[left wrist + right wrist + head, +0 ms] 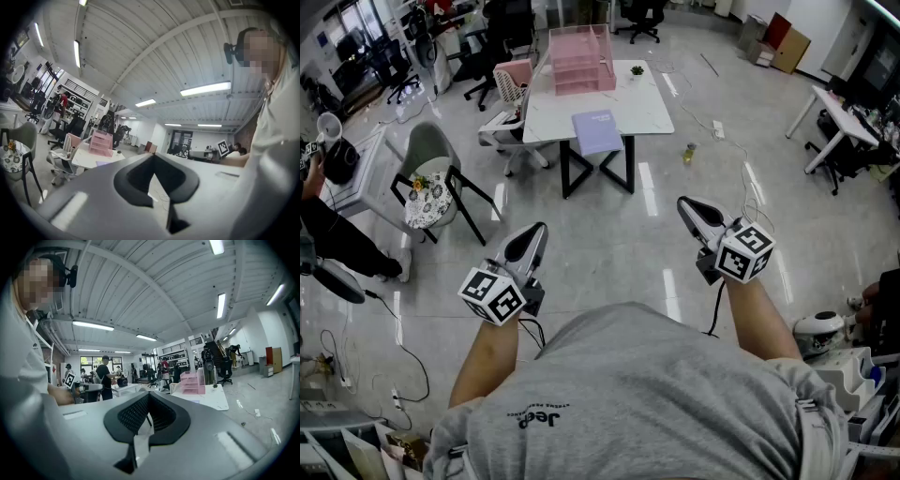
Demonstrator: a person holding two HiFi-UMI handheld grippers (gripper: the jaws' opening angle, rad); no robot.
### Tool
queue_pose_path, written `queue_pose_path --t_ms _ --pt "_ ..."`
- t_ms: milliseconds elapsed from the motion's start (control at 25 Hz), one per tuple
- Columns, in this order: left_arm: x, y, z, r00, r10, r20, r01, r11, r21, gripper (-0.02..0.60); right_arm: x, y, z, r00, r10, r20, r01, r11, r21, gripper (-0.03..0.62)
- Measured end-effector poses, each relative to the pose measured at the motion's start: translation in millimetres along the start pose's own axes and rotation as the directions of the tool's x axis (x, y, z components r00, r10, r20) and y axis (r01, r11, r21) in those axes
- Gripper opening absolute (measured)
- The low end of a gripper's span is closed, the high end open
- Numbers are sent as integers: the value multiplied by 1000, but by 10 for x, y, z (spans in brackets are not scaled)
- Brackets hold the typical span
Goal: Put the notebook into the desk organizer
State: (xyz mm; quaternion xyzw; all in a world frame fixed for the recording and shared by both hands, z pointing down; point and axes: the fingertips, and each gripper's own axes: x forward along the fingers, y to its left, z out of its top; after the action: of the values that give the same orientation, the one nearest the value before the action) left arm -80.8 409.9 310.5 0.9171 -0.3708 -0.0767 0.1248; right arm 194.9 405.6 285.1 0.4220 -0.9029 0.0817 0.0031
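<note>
The organizer (pixel 579 59) is pink and the notebook (pixel 597 130) pale purple, on a white surface (pixel 647 103). The left claw (pixel 536 230) and right claw (pixel 684 203) are black and grey, with black-and-white square markers. The floor (pixel 619 253) is glossy grey.

One notebook (pixel 597 130), one desk organizer (pixel 578 61), one table (pixel 647 103), two hand-held grippers (pixel 538 230) (pixel 685 203).

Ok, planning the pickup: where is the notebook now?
In the head view, the purple notebook lies at the near edge of the white table, in front of the pink desk organizer.
</note>
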Motion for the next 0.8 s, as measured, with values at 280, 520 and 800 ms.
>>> queue_pose_path --t_ms 280,520,800 --pt "32 -20 12 1000 -6 3 6 1000 3 55 -14 -29 6 1000 -4 3 4 1000 -2 0" --pt "60 -30 -4 1000 -2 1 2 1000 5 55 -26 -34 4 1000 11 4 -11 1000 -13 0" --pt "160 -104 -7 1000 2 0 -2 1000 11 55 -15 22 5 991 130 12 -130 991 34 240"
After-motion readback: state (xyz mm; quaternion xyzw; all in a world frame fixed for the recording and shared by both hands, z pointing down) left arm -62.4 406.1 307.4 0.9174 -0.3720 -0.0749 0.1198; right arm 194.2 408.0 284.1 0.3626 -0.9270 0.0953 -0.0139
